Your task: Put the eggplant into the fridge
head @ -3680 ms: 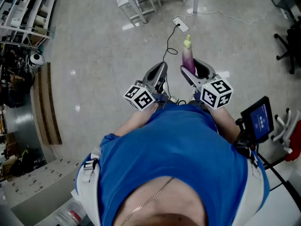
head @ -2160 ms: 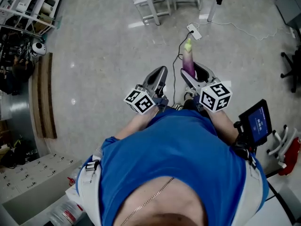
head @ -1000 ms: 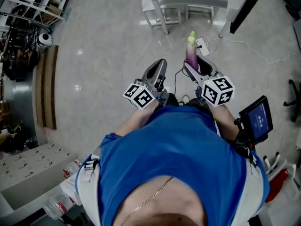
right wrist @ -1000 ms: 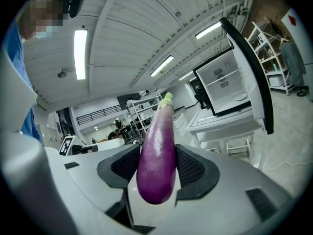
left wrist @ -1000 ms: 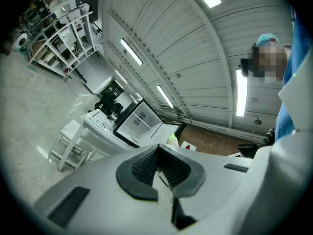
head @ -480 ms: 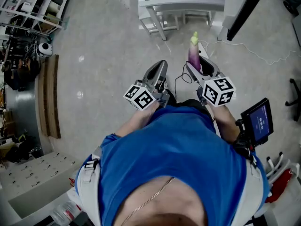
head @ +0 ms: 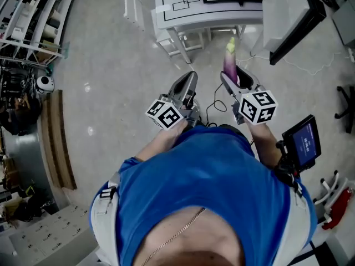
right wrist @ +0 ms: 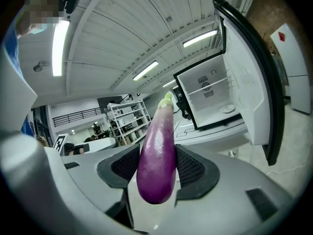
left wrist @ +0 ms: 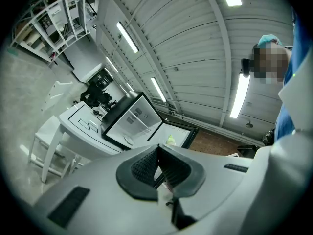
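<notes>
The glossy purple eggplant [right wrist: 157, 160], green tip toward 12 o'clock, sits clamped between jaws before the open white fridge [right wrist: 210, 99].

head looks down; all share fridge [right wrist: 210, 97]

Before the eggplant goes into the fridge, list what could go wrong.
1. The right gripper clamps the eggplant near its fat end only; the long free length could pivot or slip.
2. The open fridge door stands beside the path; the gripper might clip its edge.
3. A cable lies on the floor under the grippers, a possible trip hazard.
</notes>
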`<state>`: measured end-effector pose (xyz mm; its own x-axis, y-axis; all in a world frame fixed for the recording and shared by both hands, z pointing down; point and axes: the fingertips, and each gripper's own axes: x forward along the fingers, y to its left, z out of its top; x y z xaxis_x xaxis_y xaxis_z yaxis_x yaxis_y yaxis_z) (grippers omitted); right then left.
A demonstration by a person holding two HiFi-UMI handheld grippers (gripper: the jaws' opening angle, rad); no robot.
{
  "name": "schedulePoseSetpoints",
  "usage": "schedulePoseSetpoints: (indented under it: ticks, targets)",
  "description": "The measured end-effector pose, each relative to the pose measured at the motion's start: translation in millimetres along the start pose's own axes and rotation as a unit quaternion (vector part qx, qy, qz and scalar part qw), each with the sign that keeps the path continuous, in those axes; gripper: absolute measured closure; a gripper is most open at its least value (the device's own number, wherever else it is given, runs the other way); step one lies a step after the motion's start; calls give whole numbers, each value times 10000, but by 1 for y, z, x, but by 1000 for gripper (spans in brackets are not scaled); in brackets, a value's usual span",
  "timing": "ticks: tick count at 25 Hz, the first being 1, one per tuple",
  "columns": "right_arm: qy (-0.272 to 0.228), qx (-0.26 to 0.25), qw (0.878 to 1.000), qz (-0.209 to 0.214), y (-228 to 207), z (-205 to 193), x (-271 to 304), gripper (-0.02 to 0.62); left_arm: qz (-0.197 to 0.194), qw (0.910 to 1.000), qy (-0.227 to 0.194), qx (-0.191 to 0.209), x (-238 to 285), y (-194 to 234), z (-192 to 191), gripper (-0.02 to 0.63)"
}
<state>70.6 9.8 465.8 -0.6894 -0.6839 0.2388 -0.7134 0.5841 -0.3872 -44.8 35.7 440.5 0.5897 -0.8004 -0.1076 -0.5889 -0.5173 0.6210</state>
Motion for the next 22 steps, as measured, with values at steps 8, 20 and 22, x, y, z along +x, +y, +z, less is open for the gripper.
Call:
schedulePoseSetpoints:
  ticks: [8, 20, 22]
  targets:
    - [-125, -69, 9985, -523, -10, 41, 72, 364, -321, 9994, 145, -18, 27, 60, 62, 597]
    - [-276, -121, 9936, -1088, -20, 73, 165, 364, -421, 9986, 300, -120, 34, 154, 122, 597]
    - [-253, -119, 9929, -1160, -24, 74, 172, 364, -416, 9984, 316, -207, 38, 162, 124, 597]
